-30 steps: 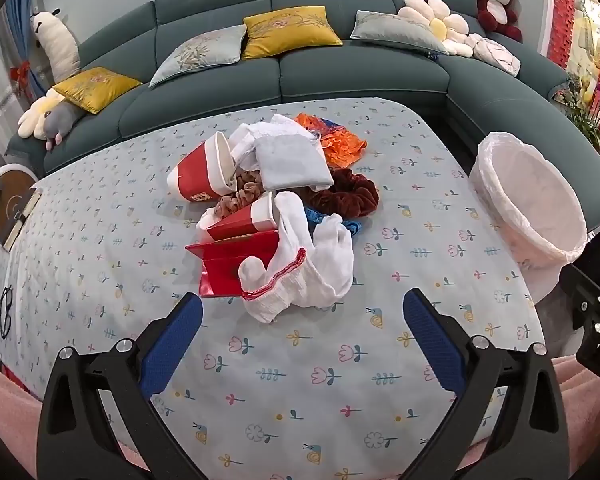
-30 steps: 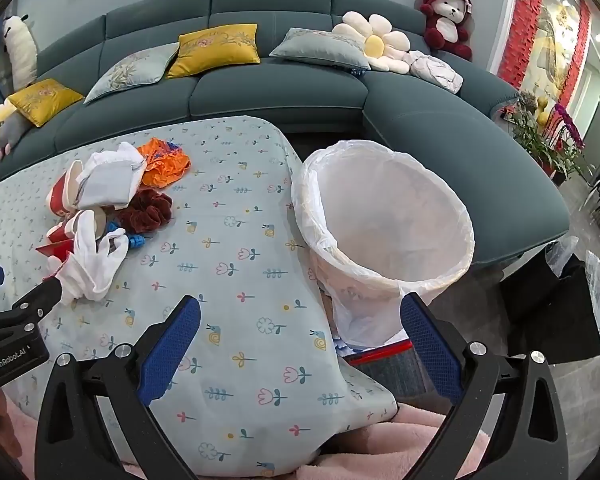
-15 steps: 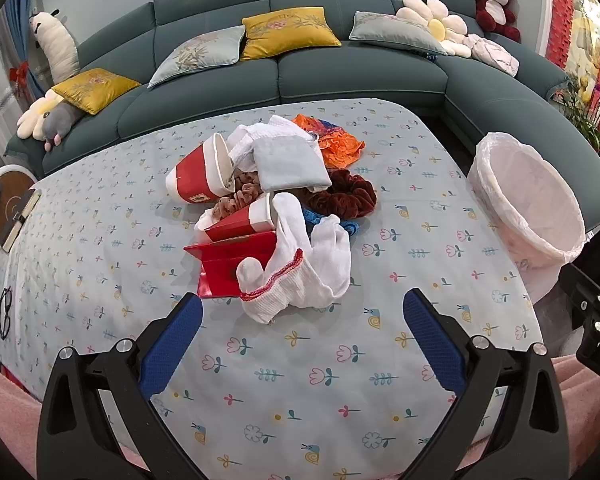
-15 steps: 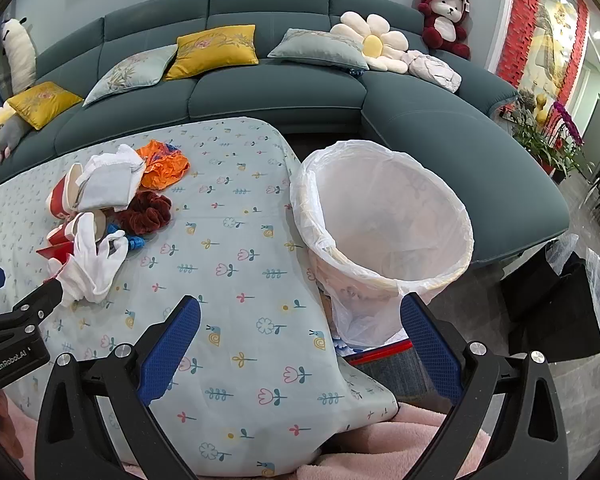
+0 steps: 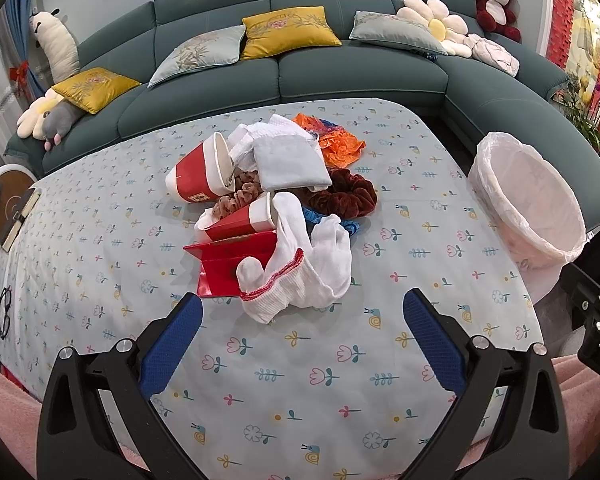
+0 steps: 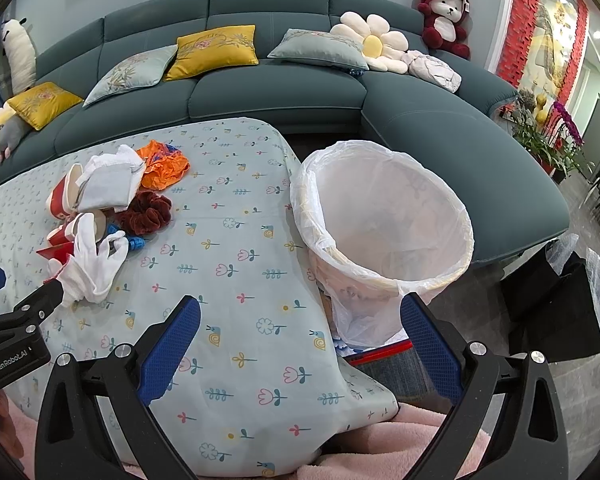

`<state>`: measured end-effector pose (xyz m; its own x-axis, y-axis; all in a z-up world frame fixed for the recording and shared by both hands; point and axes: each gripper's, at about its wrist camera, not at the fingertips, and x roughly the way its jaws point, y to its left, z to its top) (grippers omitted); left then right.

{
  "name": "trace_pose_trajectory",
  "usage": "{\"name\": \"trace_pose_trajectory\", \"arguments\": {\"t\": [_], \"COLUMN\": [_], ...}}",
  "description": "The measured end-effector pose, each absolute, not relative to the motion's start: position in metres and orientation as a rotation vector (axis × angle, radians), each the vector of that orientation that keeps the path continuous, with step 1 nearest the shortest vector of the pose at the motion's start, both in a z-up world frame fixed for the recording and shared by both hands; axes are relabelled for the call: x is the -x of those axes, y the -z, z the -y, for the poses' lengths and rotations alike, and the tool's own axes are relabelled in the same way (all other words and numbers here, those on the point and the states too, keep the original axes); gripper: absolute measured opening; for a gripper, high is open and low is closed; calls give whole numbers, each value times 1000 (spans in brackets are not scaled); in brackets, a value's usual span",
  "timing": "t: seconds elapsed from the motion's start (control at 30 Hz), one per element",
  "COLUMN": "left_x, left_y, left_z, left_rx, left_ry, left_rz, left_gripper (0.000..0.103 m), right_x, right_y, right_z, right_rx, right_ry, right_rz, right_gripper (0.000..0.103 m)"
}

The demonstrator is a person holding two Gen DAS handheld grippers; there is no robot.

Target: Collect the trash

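Observation:
A pile of trash lies mid-table in the left wrist view: a white glove (image 5: 304,268), a flat red carton (image 5: 232,260), two red-and-white paper cups (image 5: 204,172) (image 5: 244,218), a grey cloth (image 5: 288,162), an orange wrapper (image 5: 336,140) and a dark red scrunchie (image 5: 344,196). My left gripper (image 5: 302,332) is open and empty, just short of the glove. My right gripper (image 6: 300,340) is open and empty, above the table's right edge beside the white-lined bin (image 6: 384,220). The glove (image 6: 92,260) also shows at the left of the right wrist view.
The table has a floral cloth (image 5: 340,360). A teal sofa (image 5: 340,72) with cushions and plush toys wraps the far and right sides. Glasses (image 5: 4,312) and a round board (image 5: 12,200) lie at the table's left end. The bin (image 5: 528,200) stands off the right edge.
The left gripper has drawn back slightly, so the pile sits a little higher in its view. The right gripper has barely moved. Both stay open.

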<state>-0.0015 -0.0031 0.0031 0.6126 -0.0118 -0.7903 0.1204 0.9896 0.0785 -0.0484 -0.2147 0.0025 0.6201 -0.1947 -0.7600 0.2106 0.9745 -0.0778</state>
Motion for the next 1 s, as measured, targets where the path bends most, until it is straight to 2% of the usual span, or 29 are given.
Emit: {"name": "trace_pose_trajectory", "arguments": {"t": [1.0], "left_x": [0], "left_y": [-2], "left_z": [3], "left_rx": [-127], "left_ry": [79], "left_rz": [-914], "left_gripper": [96], "right_x": [47], "right_y": [-6], "right_z": [216], "right_rx": [-25], "right_ry": [235], "right_rz": [-866], "right_gripper": [96]}}
